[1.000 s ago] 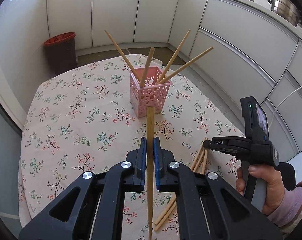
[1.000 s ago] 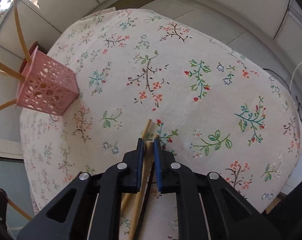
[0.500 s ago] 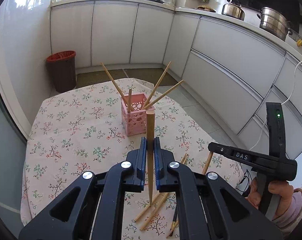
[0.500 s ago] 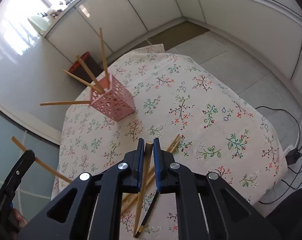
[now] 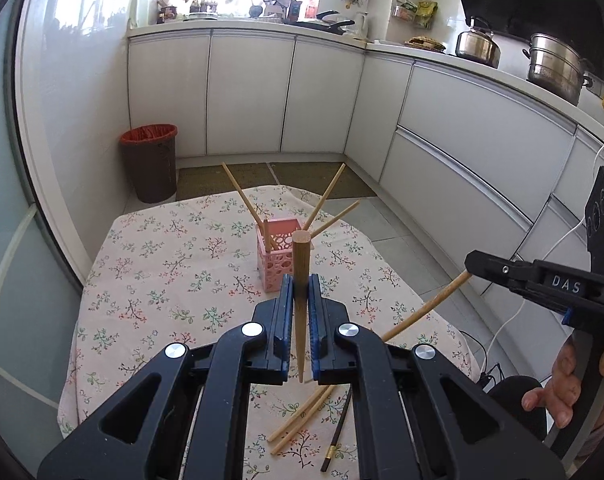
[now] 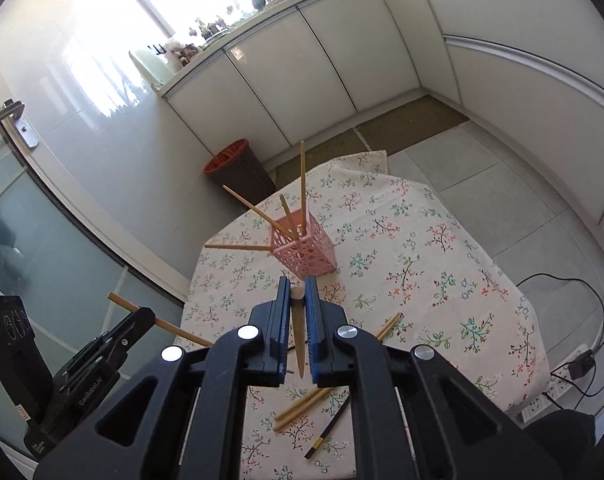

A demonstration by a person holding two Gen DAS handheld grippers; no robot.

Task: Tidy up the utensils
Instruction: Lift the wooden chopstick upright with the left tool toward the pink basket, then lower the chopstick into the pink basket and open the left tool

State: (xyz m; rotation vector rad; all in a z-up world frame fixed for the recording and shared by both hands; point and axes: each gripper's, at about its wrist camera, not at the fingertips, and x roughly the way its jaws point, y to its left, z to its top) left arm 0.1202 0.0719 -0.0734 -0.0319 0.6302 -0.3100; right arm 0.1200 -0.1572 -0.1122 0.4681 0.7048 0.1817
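Observation:
A pink perforated holder [image 5: 277, 254] [image 6: 306, 249] stands on the floral table with several wooden chopsticks sticking out. My left gripper [image 5: 301, 286] is shut on a wooden chopstick [image 5: 301, 276], held upright high above the table; it also shows in the right wrist view [image 6: 142, 318]. My right gripper [image 6: 297, 290] is shut on another wooden chopstick [image 6: 299, 332], also raised; it shows in the left wrist view [image 5: 472, 268]. Two wooden chopsticks [image 5: 298, 420] [image 6: 302, 404] and one dark chopstick [image 5: 338, 428] [image 6: 330, 428] lie on the near part of the table.
The table [image 5: 162, 264] carries a floral cloth and stands in a kitchen. A dark bin with a red liner [image 5: 150, 160] stands on the floor beyond it. White cabinets line the back and right. Cables and a power strip [image 6: 570, 372] lie on the floor at right.
Both grippers have risen well above the table, each carrying its chopstick. The right gripper has lifted its chopstick off the pile. The holder now looks smaller and farther.

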